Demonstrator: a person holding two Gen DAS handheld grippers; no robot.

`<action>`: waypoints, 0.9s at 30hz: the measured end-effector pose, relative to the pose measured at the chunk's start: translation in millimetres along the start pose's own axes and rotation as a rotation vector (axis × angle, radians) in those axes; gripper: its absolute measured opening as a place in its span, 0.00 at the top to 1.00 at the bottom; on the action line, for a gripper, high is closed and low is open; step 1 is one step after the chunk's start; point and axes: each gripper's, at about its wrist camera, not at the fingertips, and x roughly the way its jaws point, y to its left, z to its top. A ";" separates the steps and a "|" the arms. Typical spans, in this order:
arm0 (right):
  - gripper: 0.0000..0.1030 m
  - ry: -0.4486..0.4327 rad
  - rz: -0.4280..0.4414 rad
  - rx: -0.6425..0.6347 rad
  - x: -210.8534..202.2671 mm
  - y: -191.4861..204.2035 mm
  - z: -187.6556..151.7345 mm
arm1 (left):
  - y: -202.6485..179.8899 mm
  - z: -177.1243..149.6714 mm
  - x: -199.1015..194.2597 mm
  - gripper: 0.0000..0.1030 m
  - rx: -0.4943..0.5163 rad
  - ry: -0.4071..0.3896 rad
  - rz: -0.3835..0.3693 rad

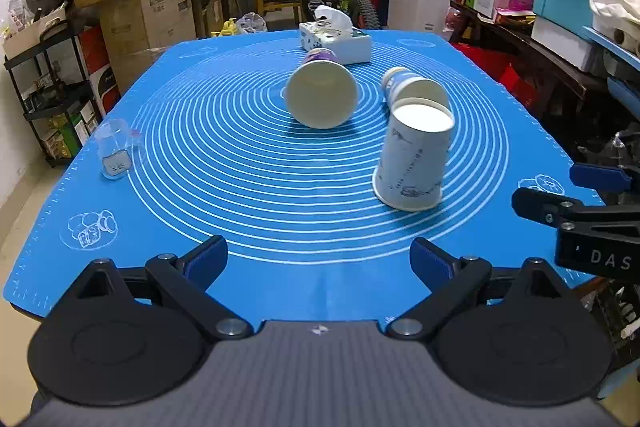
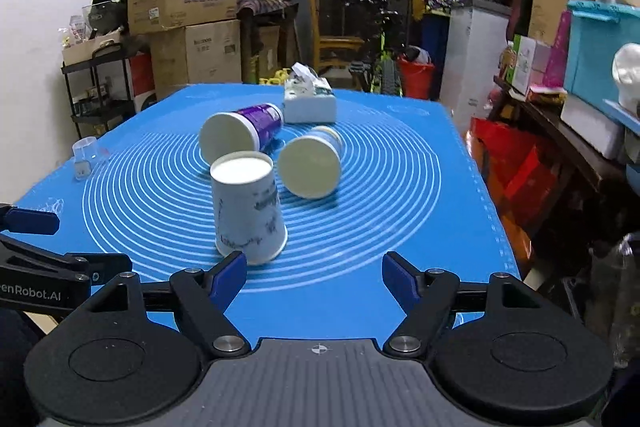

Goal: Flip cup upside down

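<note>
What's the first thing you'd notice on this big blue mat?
Three paper cups in the middle of the blue mat: a white cup standing upside down nearest the cameras, and behind it a purple cup and a blue-and-white cup lying on their sides. A tissue box sits at the far end.

The mat (image 1: 256,195) is coloured bright blue and marked with white concentric rings and small white drawings at its corners. The upturned cup (image 1: 412,163) is white, printed with grey-blue drawings and lettering. A second cup (image 2: 244,133) is banded in purple on white, with a cream mouth. A third cup (image 2: 312,163) is patterned blue and white. The tissue box (image 2: 310,105) is white with a blue-green print. The pads (image 2: 228,273) are dark blue, set on black fingers.
</note>
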 end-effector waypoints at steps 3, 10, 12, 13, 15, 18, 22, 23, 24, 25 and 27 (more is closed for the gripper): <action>0.24 -0.001 0.002 -0.007 -3.5 -0.3 -1.6 | -2.9 -2.4 -0.9 0.06 0.010 0.004 0.004; 0.24 -0.007 0.003 -0.023 -10.2 4.4 -1.3 | -6.1 -5.2 -2.9 0.06 0.020 0.013 -0.002; 0.24 -0.005 0.005 -0.025 -10.7 4.5 -1.7 | -7.4 -6.2 -3.9 0.06 0.026 0.014 -0.002; 0.24 -0.004 0.005 -0.026 -11.0 4.5 -2.1 | -8.3 -6.2 -4.0 0.06 0.028 0.014 -0.003; 0.24 -0.004 0.004 -0.026 -10.8 4.1 -2.3 | -9.1 -6.5 -3.9 0.06 0.031 0.014 -0.004; 0.24 -0.001 0.002 -0.024 -11.3 4.2 -3.7 | -9.9 -6.9 -3.6 0.06 0.033 0.016 -0.006; 0.24 -0.002 -0.004 -0.020 -10.6 3.4 -4.8 | -10.0 -7.1 -4.1 0.06 0.030 0.012 -0.006; 0.24 -0.001 -0.004 -0.021 -10.5 3.4 -4.8 | -10.3 -6.9 -4.3 0.06 0.030 0.009 -0.006; 0.24 0.001 -0.004 -0.022 -10.3 3.5 -5.0 | -9.5 -6.3 -4.5 0.06 0.031 0.008 -0.005; 0.24 0.002 -0.004 -0.023 -10.2 3.4 -5.0 | -9.8 -6.1 -4.5 0.06 0.032 0.007 -0.004; 0.24 0.007 -0.001 -0.025 -9.6 3.0 -5.6 | -10.0 -6.2 -4.6 0.06 0.030 0.008 -0.004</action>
